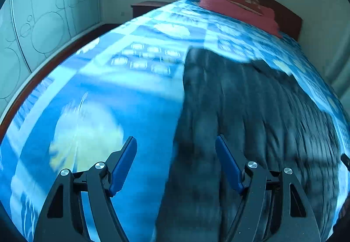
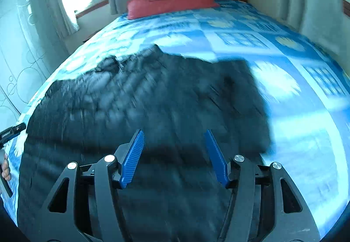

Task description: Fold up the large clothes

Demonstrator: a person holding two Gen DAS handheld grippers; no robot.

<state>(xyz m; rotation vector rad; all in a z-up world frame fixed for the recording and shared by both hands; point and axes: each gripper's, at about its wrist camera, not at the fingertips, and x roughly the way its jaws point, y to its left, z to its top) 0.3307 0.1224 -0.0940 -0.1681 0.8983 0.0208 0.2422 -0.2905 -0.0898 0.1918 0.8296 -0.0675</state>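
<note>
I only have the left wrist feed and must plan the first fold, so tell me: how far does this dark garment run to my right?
Observer: The dark garment ends on the bed; patterned blue bedspread lies bare beyond its right edge.
Operator: Is the right gripper holding anything?
Observer: No. The right gripper is open above the cloth, nothing between its fingers.
Operator: Is the far edge straight?
Observer: No, it is uneven, with a peak pointing toward the red pillow.
</note>
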